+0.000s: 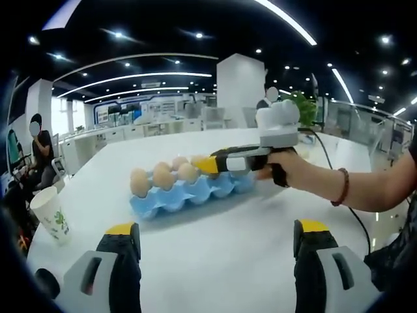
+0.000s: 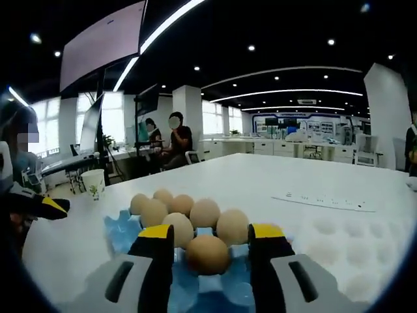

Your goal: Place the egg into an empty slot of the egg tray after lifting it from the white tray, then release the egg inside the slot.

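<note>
A blue egg tray (image 1: 189, 193) lies on the white table and holds several brown eggs (image 1: 163, 176). A person's hand (image 1: 296, 171) holds my right gripper (image 1: 207, 164) over the tray's far row. In the right gripper view, the right gripper (image 2: 210, 232) stands open, its jaws on either side of one egg (image 2: 208, 253). That egg rests in a front slot of the egg tray (image 2: 124, 228), with a small gap at each side. The white tray (image 2: 355, 251), with empty dimples, lies to the right. My left gripper (image 1: 217, 228) is open and holds nothing, short of the egg tray.
A paper cup (image 1: 51, 214) stands near the table's left edge, also visible as the cup (image 2: 95, 183). A flat white strip (image 2: 322, 201) lies farther back on the table (image 1: 215, 261). People sit at desks in the background. A yellow tip of the left gripper (image 2: 52, 207) shows at the left.
</note>
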